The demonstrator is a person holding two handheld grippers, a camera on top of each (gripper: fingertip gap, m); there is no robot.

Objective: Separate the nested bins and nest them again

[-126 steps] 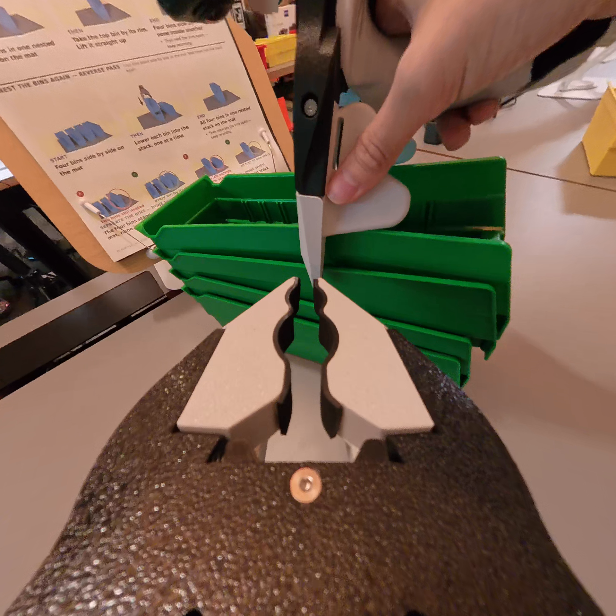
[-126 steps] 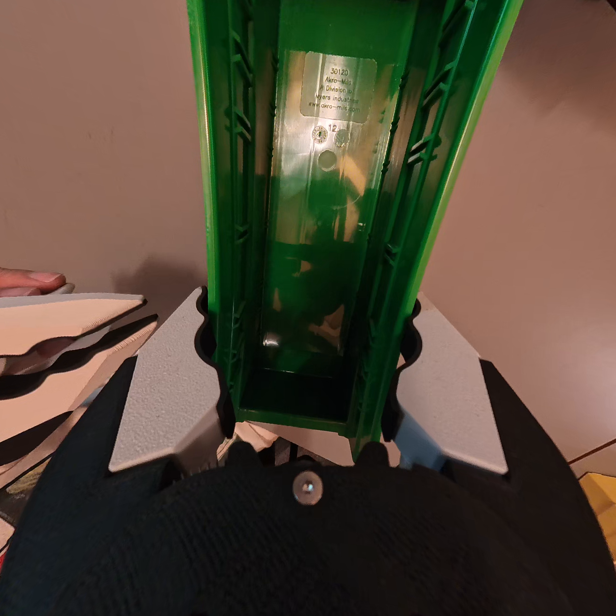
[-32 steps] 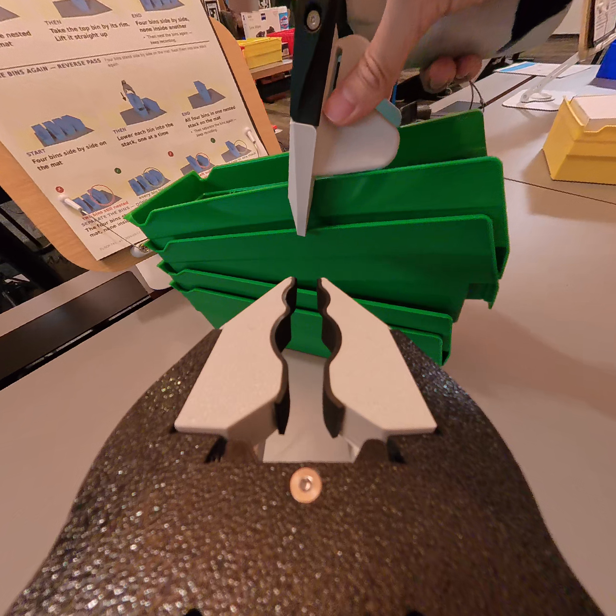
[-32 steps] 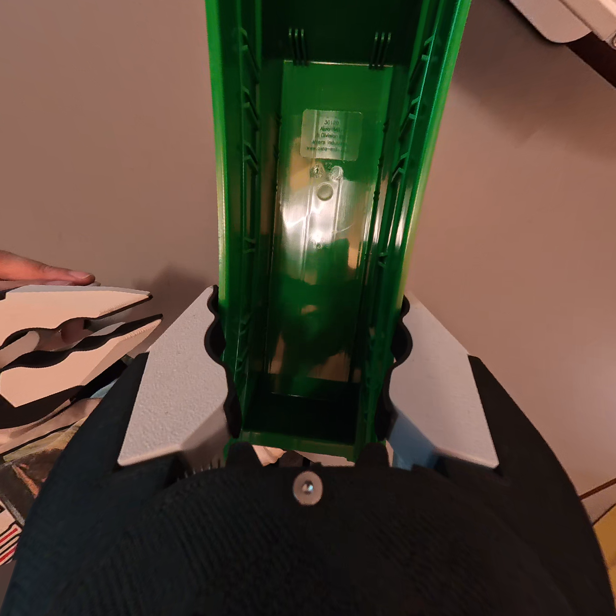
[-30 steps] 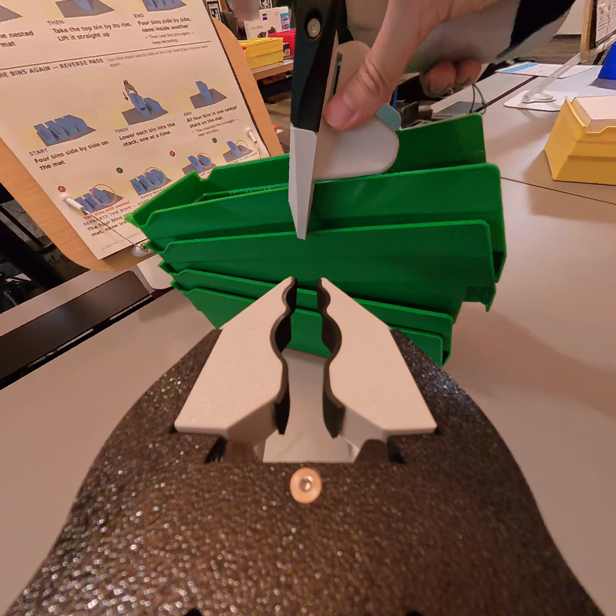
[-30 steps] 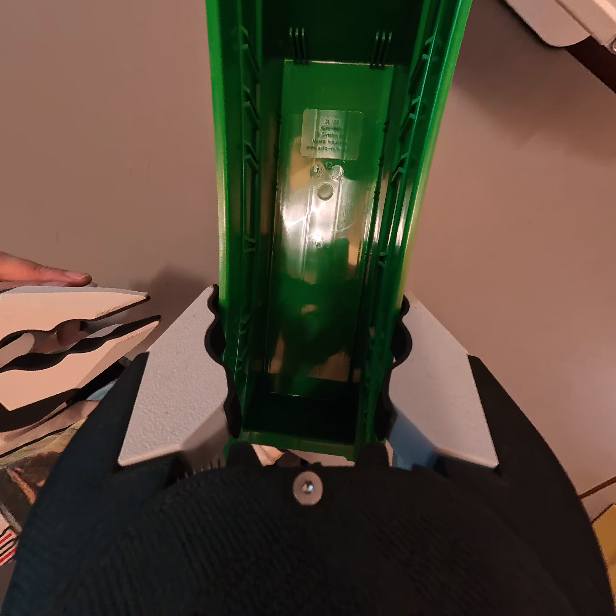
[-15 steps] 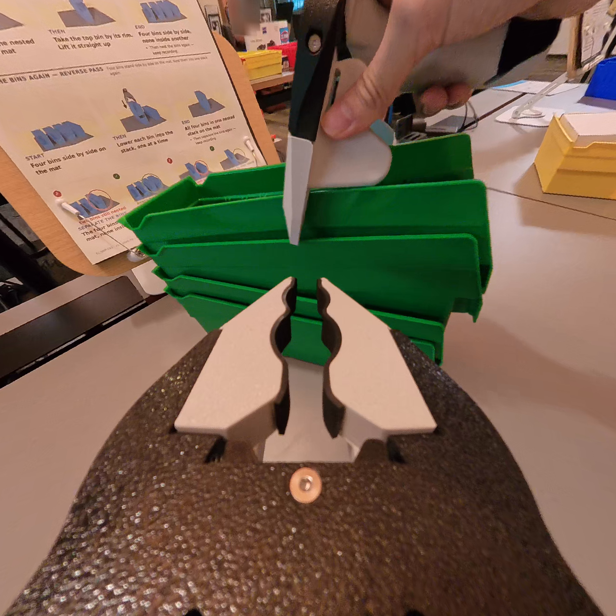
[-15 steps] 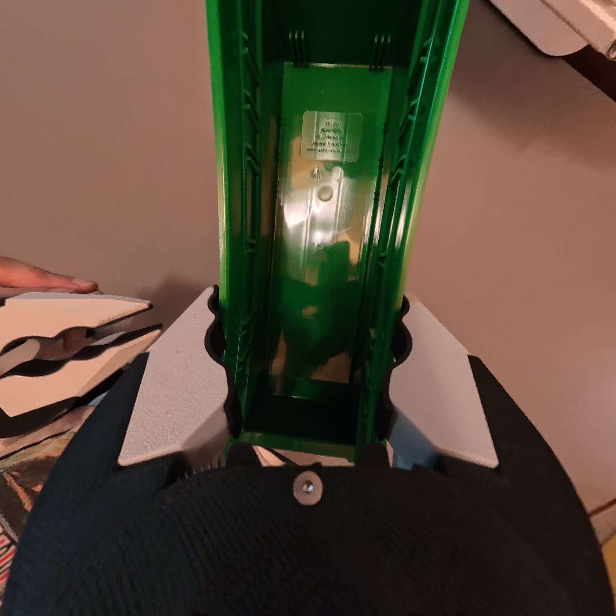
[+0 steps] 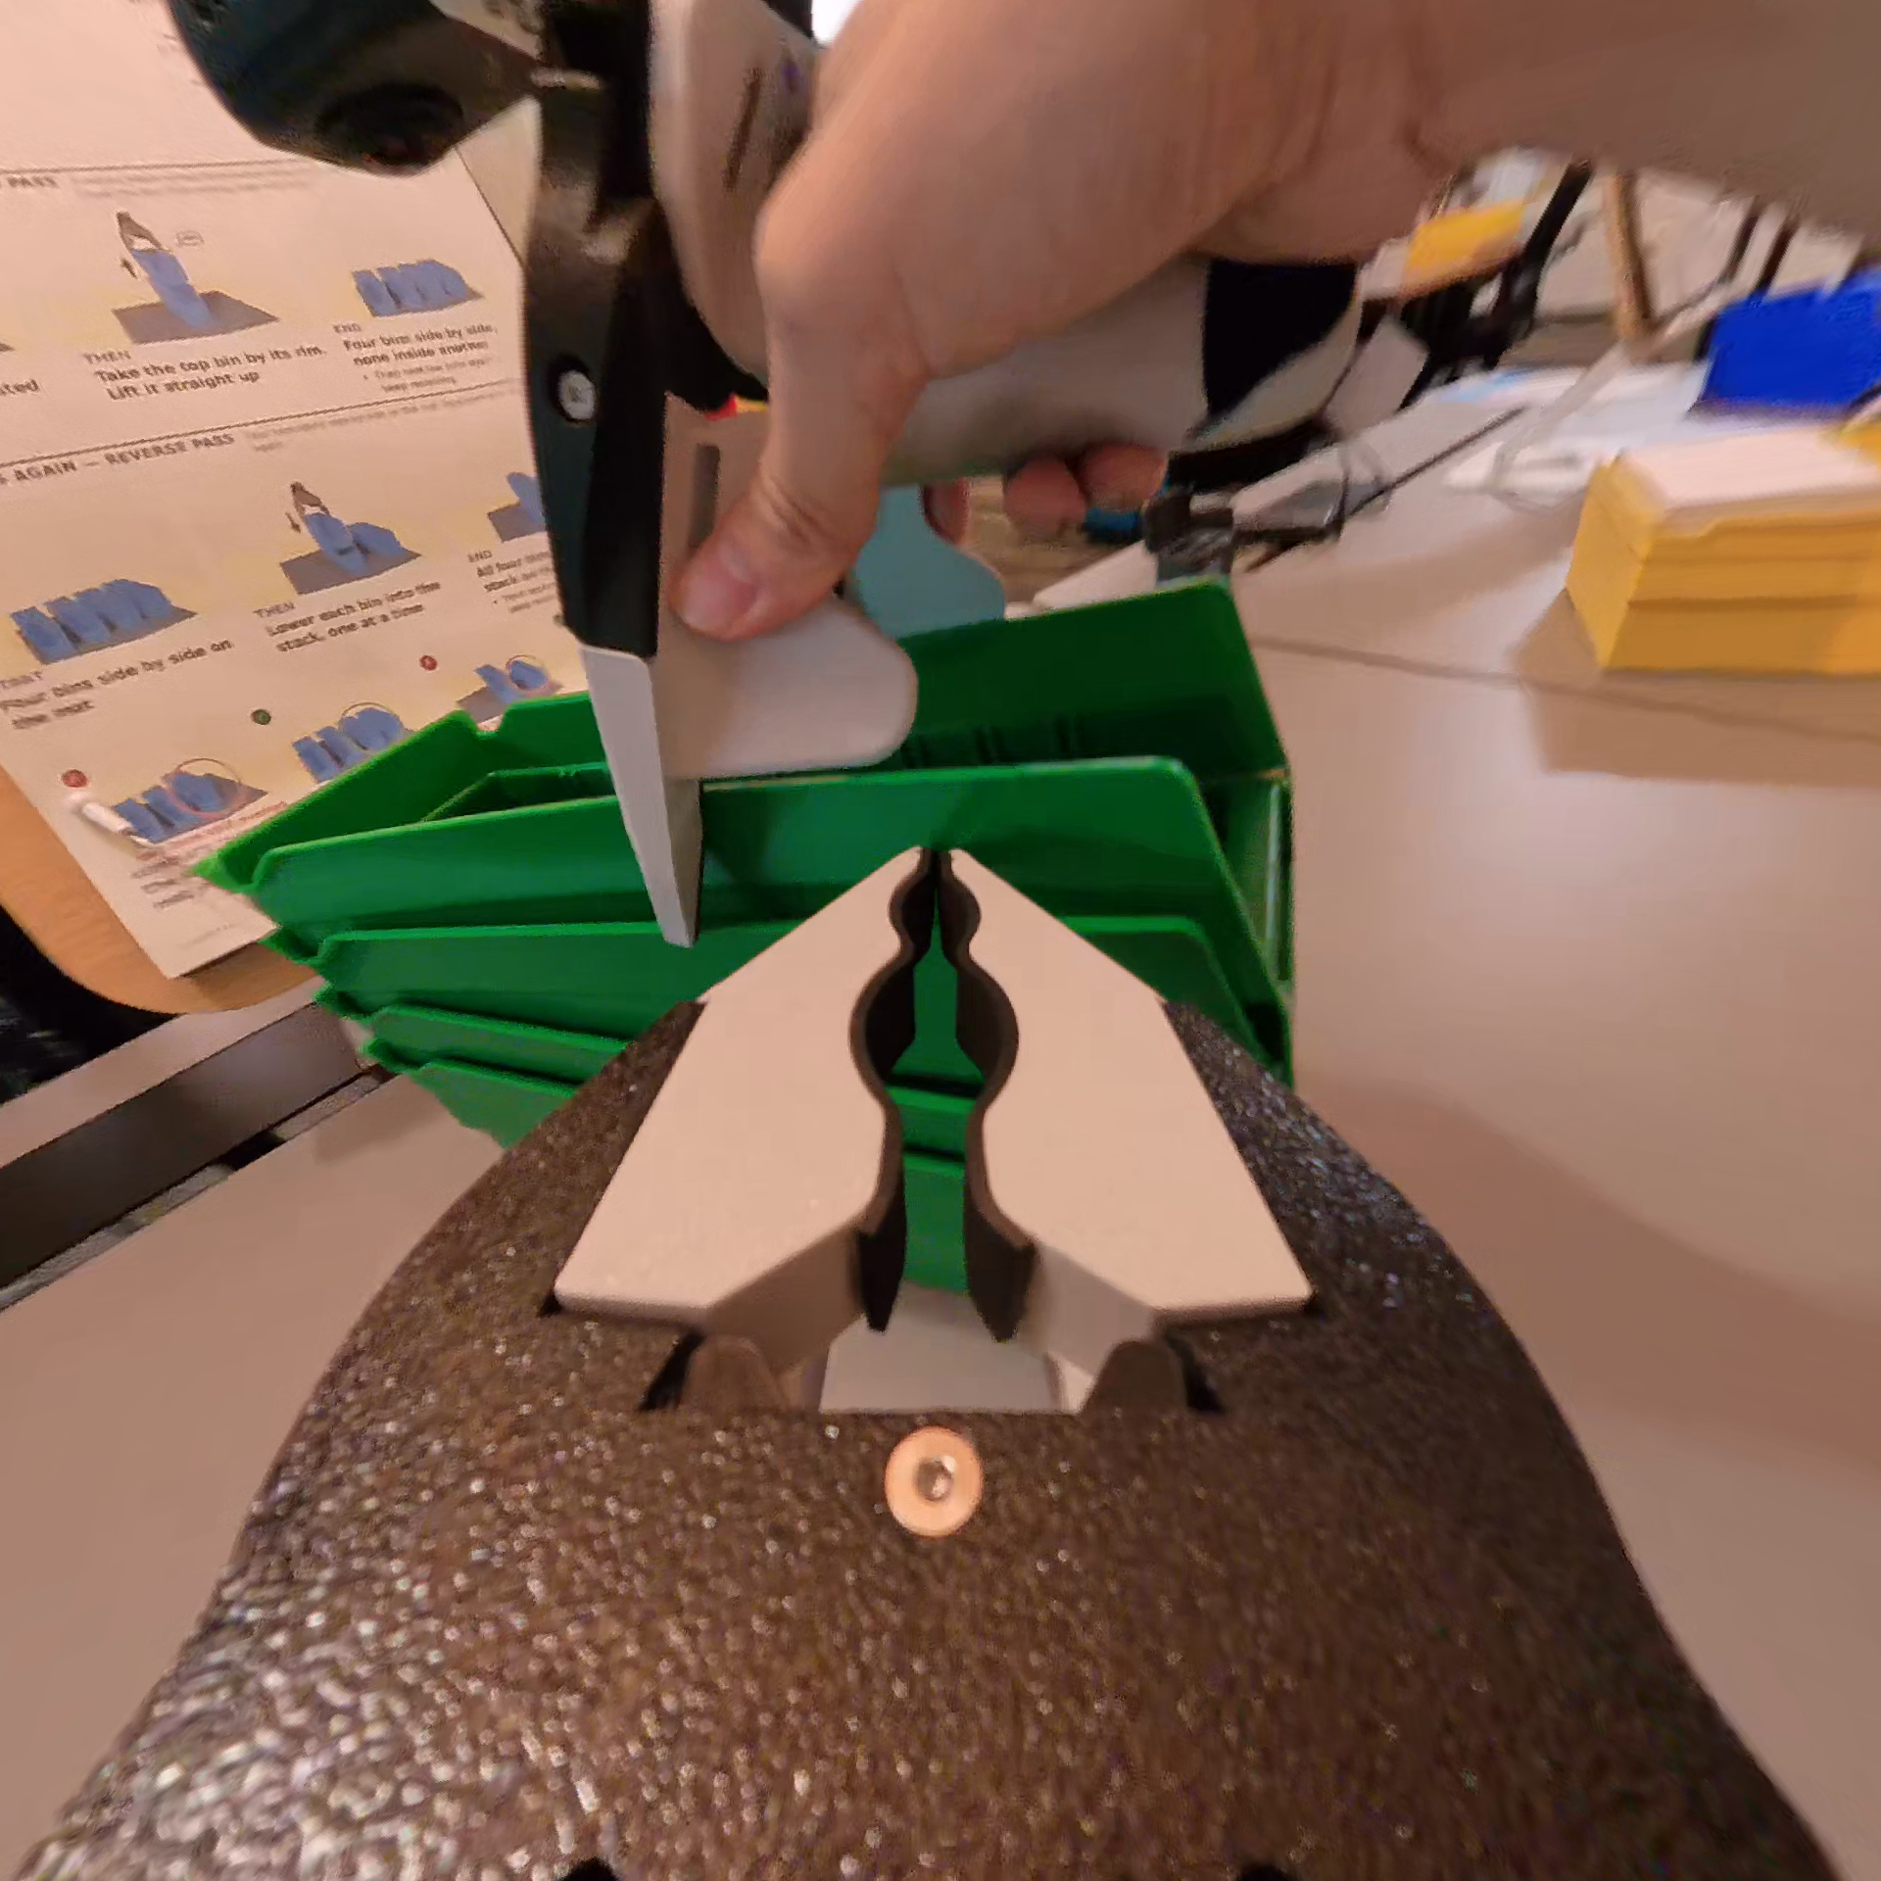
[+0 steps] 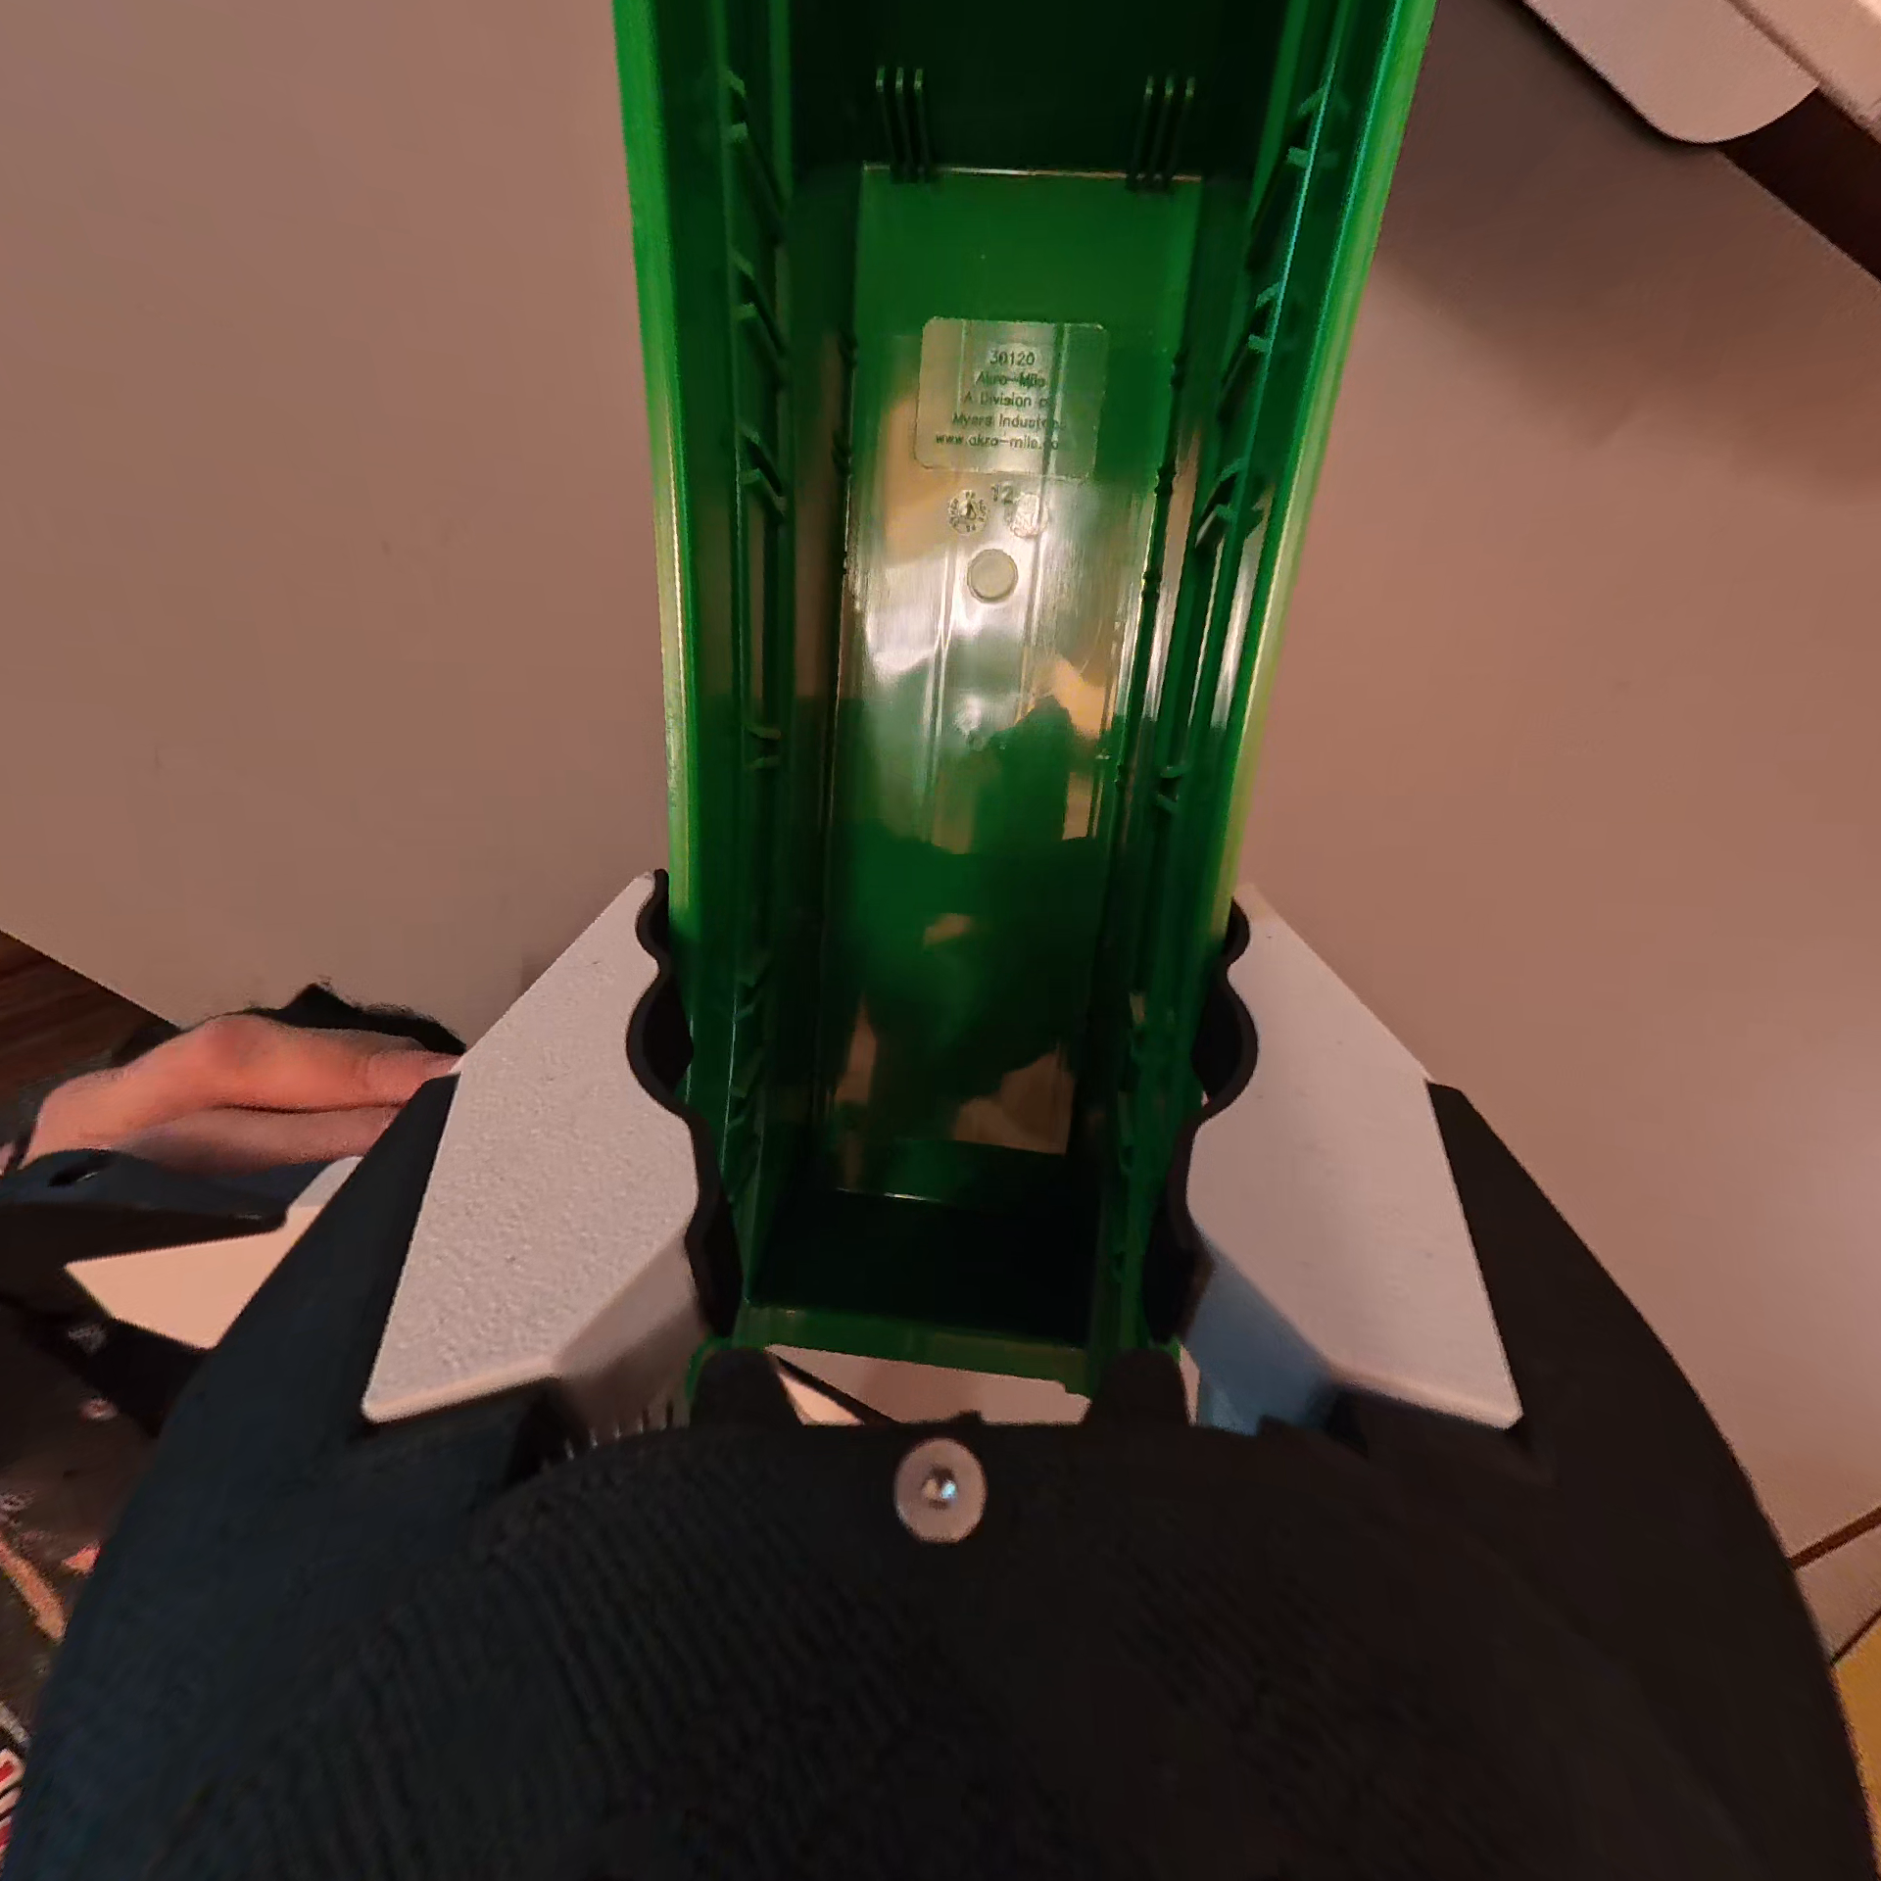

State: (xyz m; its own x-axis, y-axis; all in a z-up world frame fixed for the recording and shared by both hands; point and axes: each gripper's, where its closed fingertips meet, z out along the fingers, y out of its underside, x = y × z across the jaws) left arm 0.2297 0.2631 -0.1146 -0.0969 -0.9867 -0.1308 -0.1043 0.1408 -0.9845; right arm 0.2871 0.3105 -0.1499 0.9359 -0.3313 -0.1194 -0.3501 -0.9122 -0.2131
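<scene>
Several green bins [image 9: 1099, 845] stand nested in a stack on the tan table [image 9: 1578, 1069]. My right gripper [image 10: 945, 901] comes down from above and is shut across the width of the top green bin [image 10: 977, 713], one finger on each long wall. It also shows in the left wrist view [image 9: 672, 865], held by a hand [image 9: 1018, 254]. My left gripper [image 9: 933, 865] is low at the near side of the stack, jaws closed tip to tip with nothing visibly between them, its tips level with an upper rim.
An instruction sheet on a wooden board [image 9: 254, 509] stands behind the stack at left. Yellow bins [image 9: 1730, 580] and a blue bin [image 9: 1791, 336] sit at the far right. A dark strip [image 9: 153, 1120] runs along the table's left. A hand [image 10: 254, 1079] shows left of the held bin.
My left gripper has closed from a narrow gap to shut and moved in closer to the stack. The right gripper keeps its hold on the top bin.
</scene>
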